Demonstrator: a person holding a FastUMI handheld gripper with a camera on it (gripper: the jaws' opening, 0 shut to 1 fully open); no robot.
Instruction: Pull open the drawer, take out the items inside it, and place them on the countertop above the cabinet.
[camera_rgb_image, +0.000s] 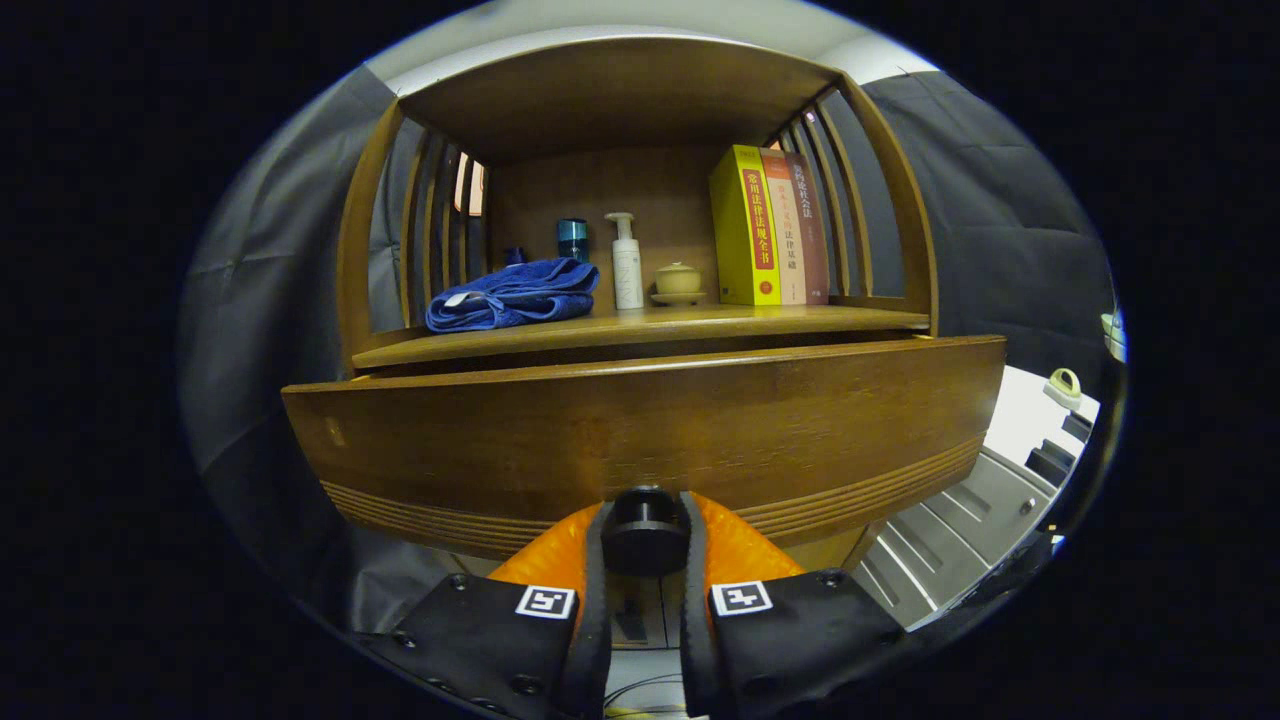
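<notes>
Gripper (645, 545) closed down tight on the dark round knob (645, 530) of the drawer (640, 430), one finger pressed on each side of it. Knob sitting low and centred on the wooden drawer front, right by the grooved strip along the bottom edge. Drawer front standing out a bit from the cabinet, so pulled partway open already; can't see inside it from this angle, so no telling what's in there.

Just above and behind, the countertop (640, 330), a wooden shelf with curved slatted sides and a top board over it. On it, going left to right: a folded blue towel (513, 296) near the front left, a small dark teal jar (572, 240) behind that, a white pump bottle (626, 262), a little lidded ceramic cup on a saucer (677, 282), then three upright books (770, 226) against the right slats, yellow one nearest the cup.

Off to the right and lower, grey cabinets (960, 540) with small knobs.
</notes>
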